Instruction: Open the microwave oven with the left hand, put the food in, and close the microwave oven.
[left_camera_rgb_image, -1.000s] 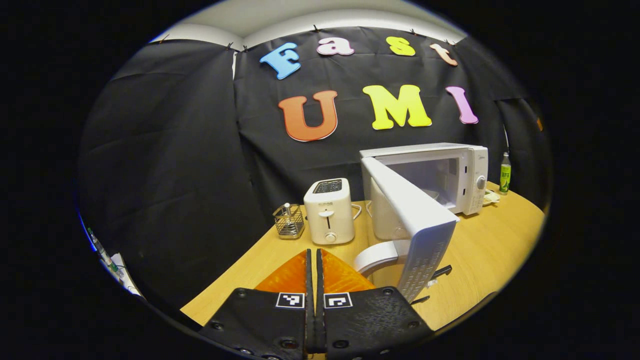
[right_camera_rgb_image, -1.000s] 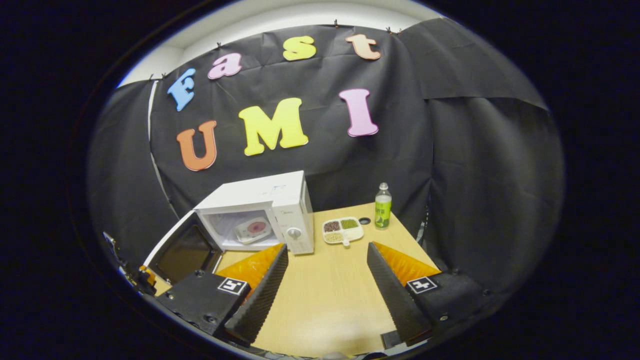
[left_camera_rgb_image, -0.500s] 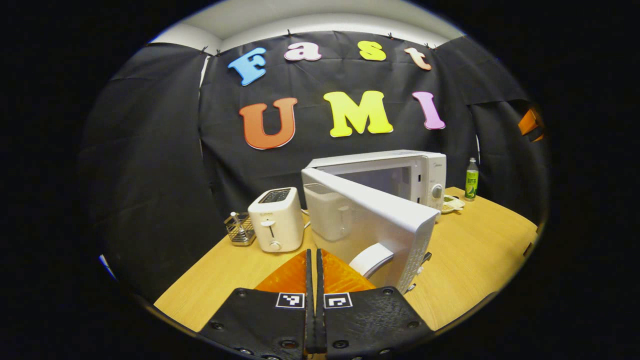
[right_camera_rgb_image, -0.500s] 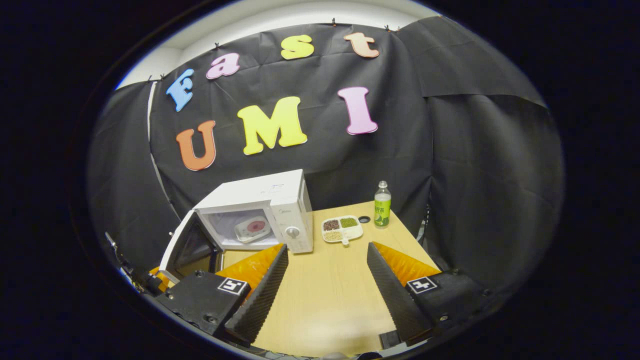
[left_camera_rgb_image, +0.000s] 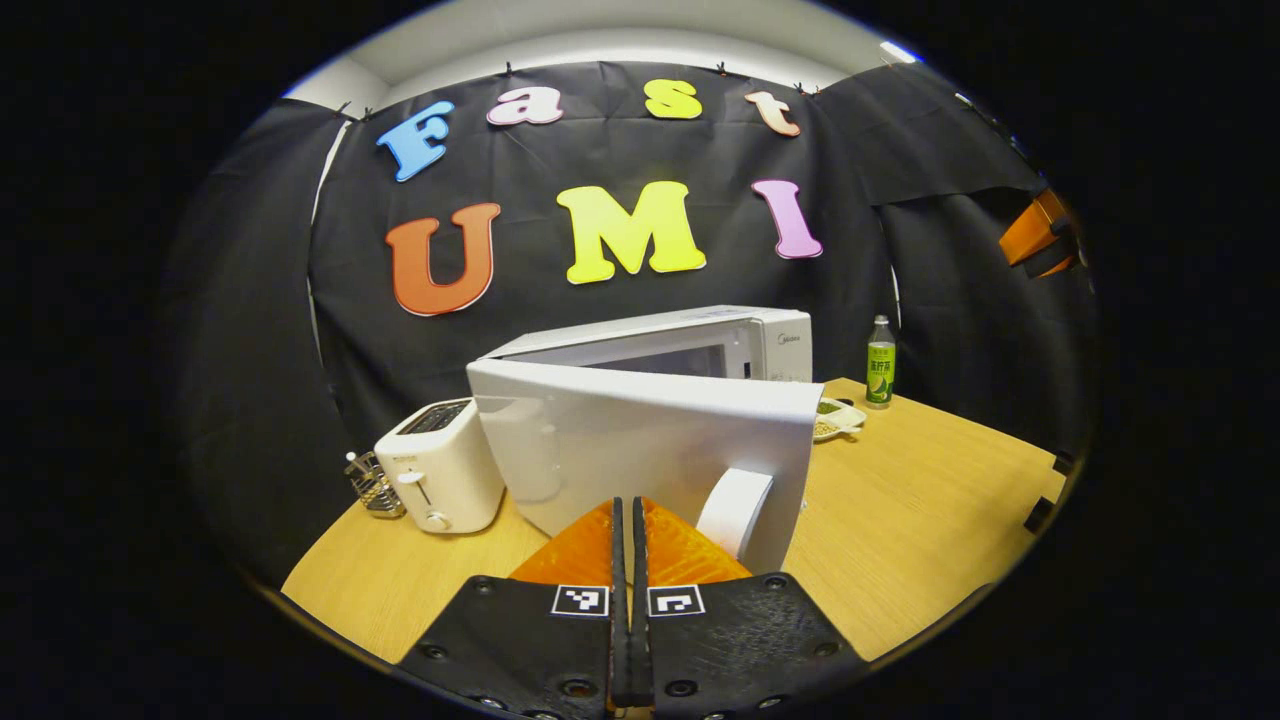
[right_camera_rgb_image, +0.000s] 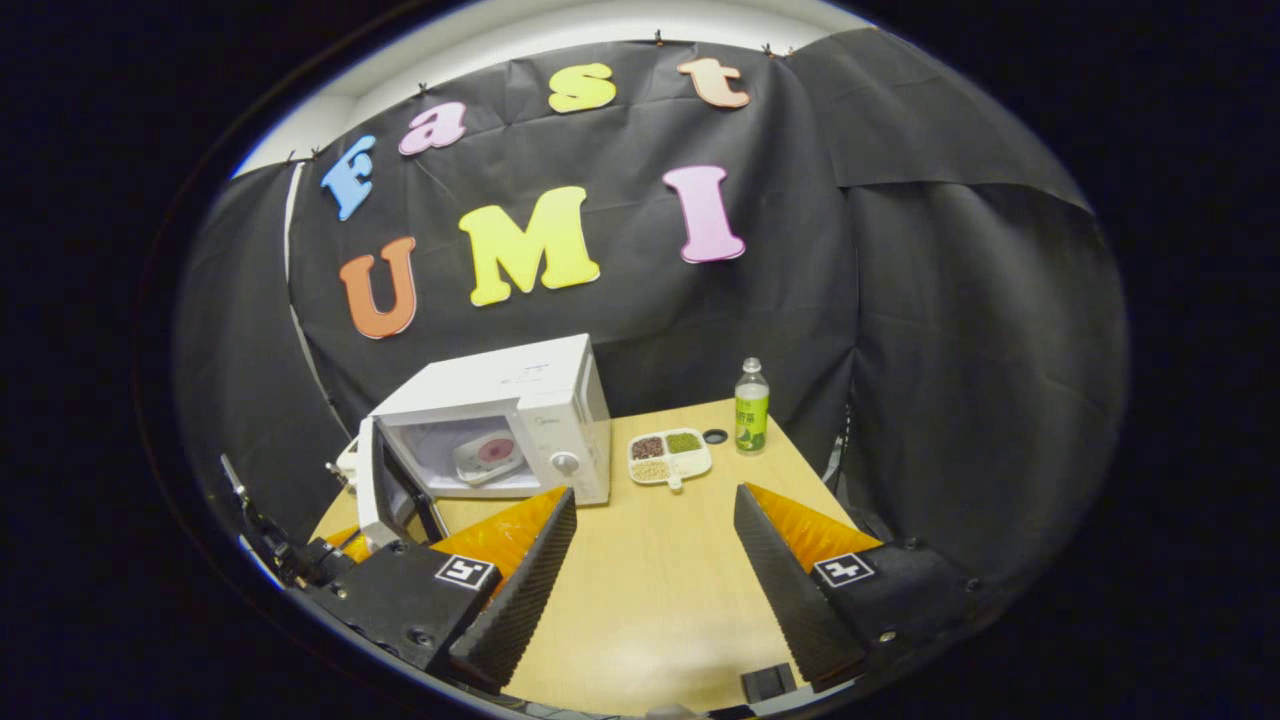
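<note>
Two grippers in play. Left gripper (left_camera_rgb_image: 622, 520): fingers pressed together with nothing between them, tips right at the outer face of the microwave door (left_camera_rgb_image: 650, 440), just beside its curved white handle (left_camera_rgb_image: 735, 510); contact with the door cannot be confirmed. Door stands partly open, hinged at the left of the microwave (right_camera_rgb_image: 500, 420). In the right gripper view the cavity is visible through the gap, with a plate of food (right_camera_rgb_image: 487, 455) lying inside on the floor of the cavity. Right gripper (right_camera_rgb_image: 650, 540): fingers spread wide, holding nothing, above bare table (right_camera_rgb_image: 650, 590), well apart from the microwave. On the table right of the microwave: divided tray (right_camera_rgb_image: 668, 456) with three fillings, then a green-labelled bottle (right_camera_rgb_image: 751, 407) upright near the back edge. Left of the microwave: white toaster (left_camera_rgb_image: 440, 478) and a small wire rack (left_camera_rgb_image: 372, 484) beside it.
</note>
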